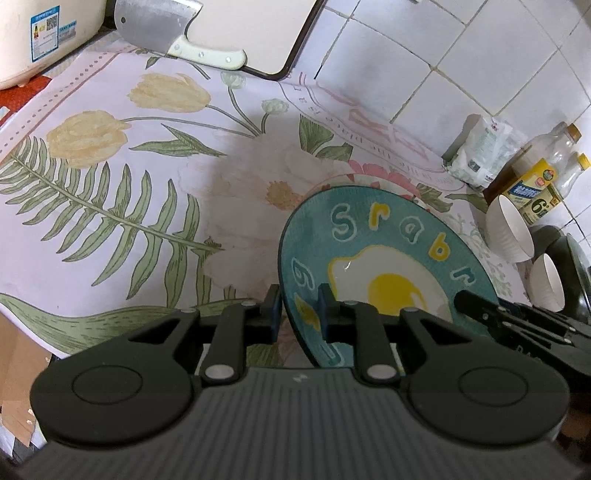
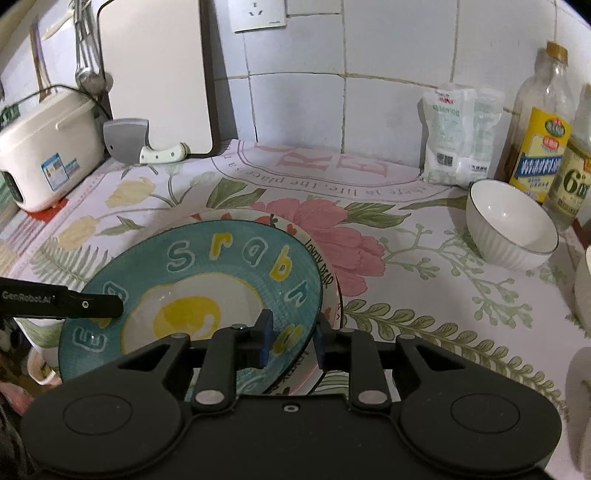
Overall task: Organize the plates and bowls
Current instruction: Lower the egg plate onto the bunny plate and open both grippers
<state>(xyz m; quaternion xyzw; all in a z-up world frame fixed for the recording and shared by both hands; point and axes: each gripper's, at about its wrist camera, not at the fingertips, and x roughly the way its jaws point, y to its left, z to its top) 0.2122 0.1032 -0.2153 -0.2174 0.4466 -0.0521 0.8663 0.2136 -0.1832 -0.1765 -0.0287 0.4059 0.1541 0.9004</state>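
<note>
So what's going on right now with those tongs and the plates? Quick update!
Left tongs shut on blue egg plate rim. Right tongs astride opposite rim, pads not pressing. Egg plate over white plate. Bowl waits aside; nothing blocking.

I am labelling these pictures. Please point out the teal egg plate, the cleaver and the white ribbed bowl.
teal egg plate (image 2: 207, 317): right wrist view, on the yolk.
cleaver (image 1: 147, 26): left wrist view, on the blade.
white ribbed bowl (image 2: 511, 225): right wrist view, on the inside.

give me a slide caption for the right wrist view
Both grippers, right and left, at the rim of a teal egg plate stacked on a white plate.
</note>
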